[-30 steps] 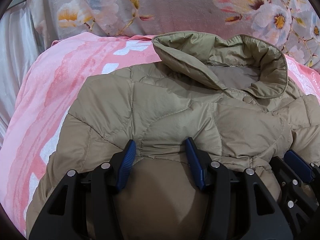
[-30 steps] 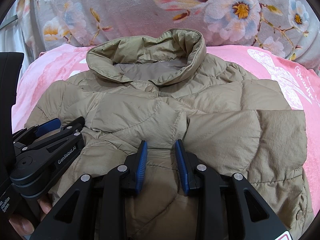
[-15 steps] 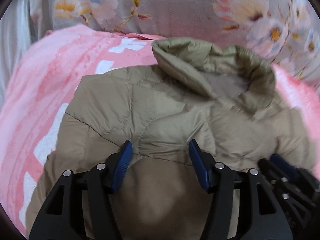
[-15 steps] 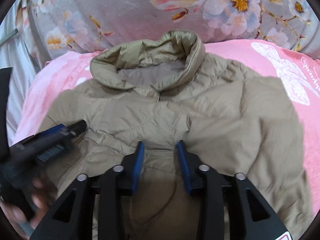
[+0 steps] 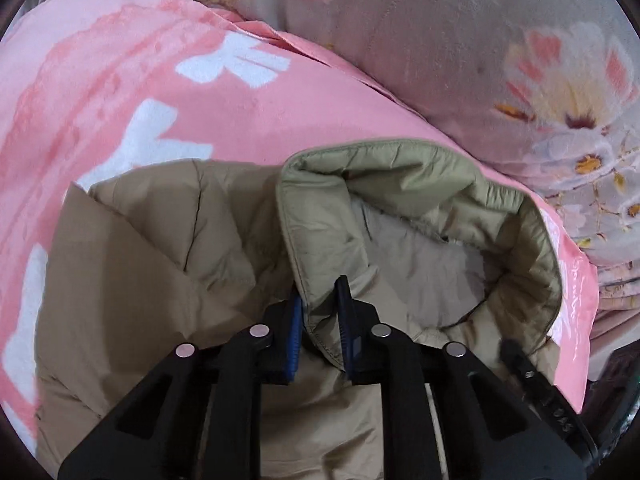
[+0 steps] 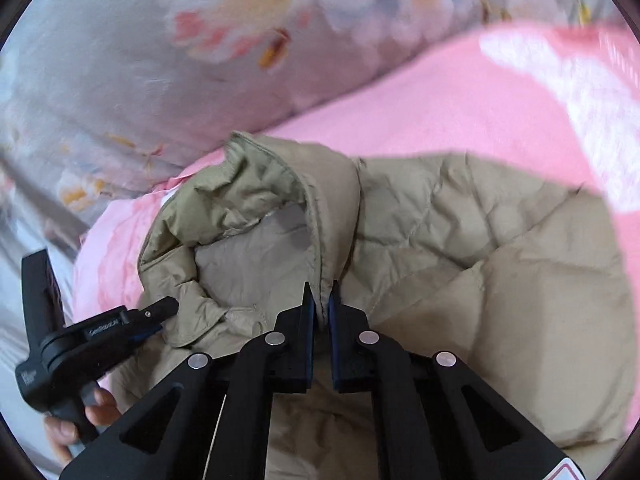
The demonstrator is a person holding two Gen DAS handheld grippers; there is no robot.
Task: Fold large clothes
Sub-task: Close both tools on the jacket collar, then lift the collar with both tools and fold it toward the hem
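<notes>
A tan quilted puffer jacket (image 5: pixel 160 264) lies on a pink blanket, its olive-lined collar (image 5: pixel 400 184) standing open. My left gripper (image 5: pixel 320 300) is shut on the left edge of the collar. My right gripper (image 6: pixel 321 300) is shut on the right edge of the collar (image 6: pixel 316 216). The jacket body (image 6: pixel 500 280) spreads to the right in the right wrist view. The left gripper (image 6: pixel 160 312) also shows there at the collar's other side, held by a hand (image 6: pixel 80 420). The right gripper's tip (image 5: pixel 516 356) shows at the lower right of the left wrist view.
The pink blanket (image 5: pixel 120 80) with white patterns covers the bed under the jacket. A grey floral quilt (image 5: pixel 480 60) is bunched along the far side, also in the right wrist view (image 6: pixel 160 60).
Both grippers moved forward from the jacket's folded lower part up to the collar and closed on its two edges. They were open before.
</notes>
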